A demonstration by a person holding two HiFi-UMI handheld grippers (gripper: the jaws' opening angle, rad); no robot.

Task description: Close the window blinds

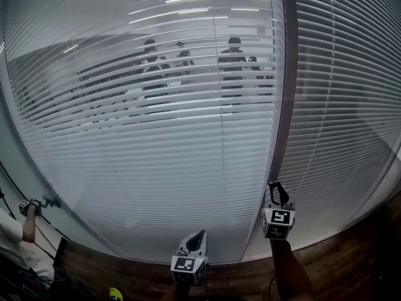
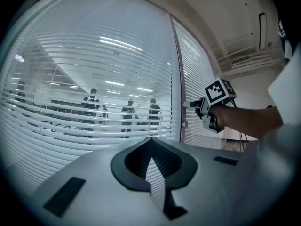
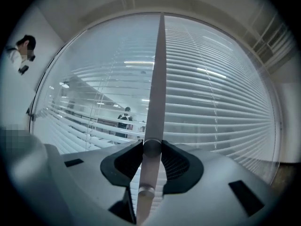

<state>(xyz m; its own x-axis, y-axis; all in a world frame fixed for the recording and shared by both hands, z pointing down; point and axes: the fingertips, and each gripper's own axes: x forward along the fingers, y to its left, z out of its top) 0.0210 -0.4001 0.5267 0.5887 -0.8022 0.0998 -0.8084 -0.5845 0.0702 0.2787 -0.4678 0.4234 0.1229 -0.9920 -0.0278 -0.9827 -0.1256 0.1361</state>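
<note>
Gripping the wand (image 3: 158,79) at center frame, the right gripper (image 3: 152,149) has its fingers clamped on it. Left gripper (image 2: 150,142) fingers together, empty. Blinds (image 1: 156,137) cover the window, slats part-open upper middle.

Right gripper (image 3: 152,148) is gripping the blind wand (image 3: 157,79) between both jaws, and the wand is rising in front of the blinds (image 3: 221,102), with the far left slats showing gaps.

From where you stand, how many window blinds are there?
2. The left blind fills the view left of the window post; the right blind hangs right of it. More may hang out of view.
</note>
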